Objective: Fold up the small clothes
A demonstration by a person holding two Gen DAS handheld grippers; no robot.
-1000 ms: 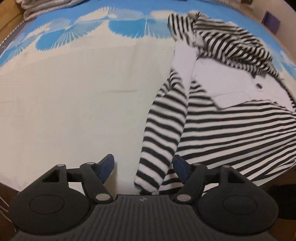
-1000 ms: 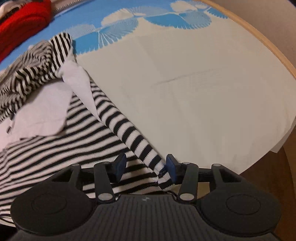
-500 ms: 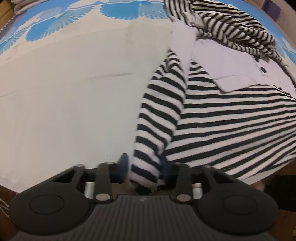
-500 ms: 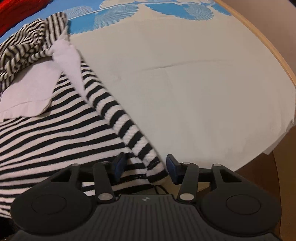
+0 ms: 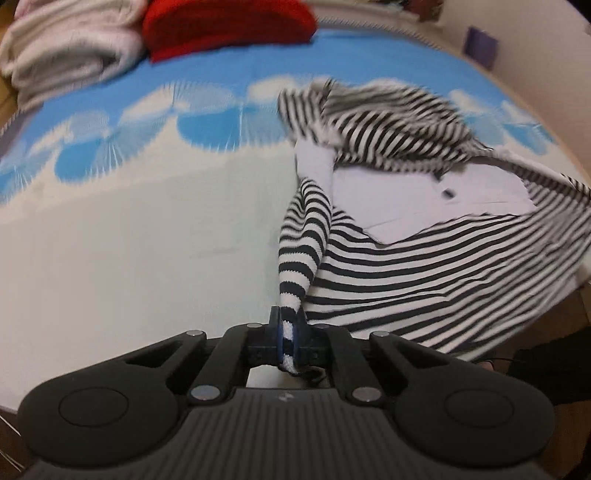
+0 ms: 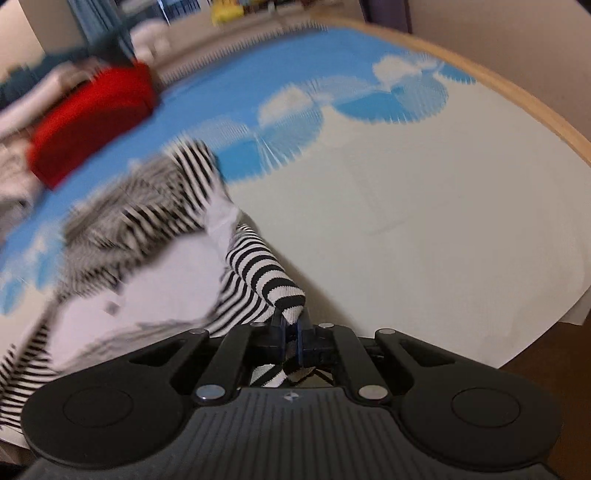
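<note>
A black-and-white striped top [image 5: 424, 266] with a white collar panel lies on the white and blue cloth [image 5: 129, 240]. My left gripper [image 5: 288, 332] is shut on the cuff of its left sleeve [image 5: 299, 254] and lifts it. My right gripper [image 6: 291, 332] is shut on the cuff of the other sleeve [image 6: 269, 277], also raised off the cloth. The striped top shows blurred in the right wrist view [image 6: 147, 229], its body partly lifted.
A red folded garment [image 5: 229, 26] and a pale folded one [image 5: 70, 55] lie at the far end. The red one also shows in the right wrist view [image 6: 92, 118]. A wooden edge [image 6: 535, 107] borders the surface on the right.
Both grippers closed on the sleeve cuffs and rose, pulling the sleeves and the front of the top up off the cloth. The views tilted up toward the far end.
</note>
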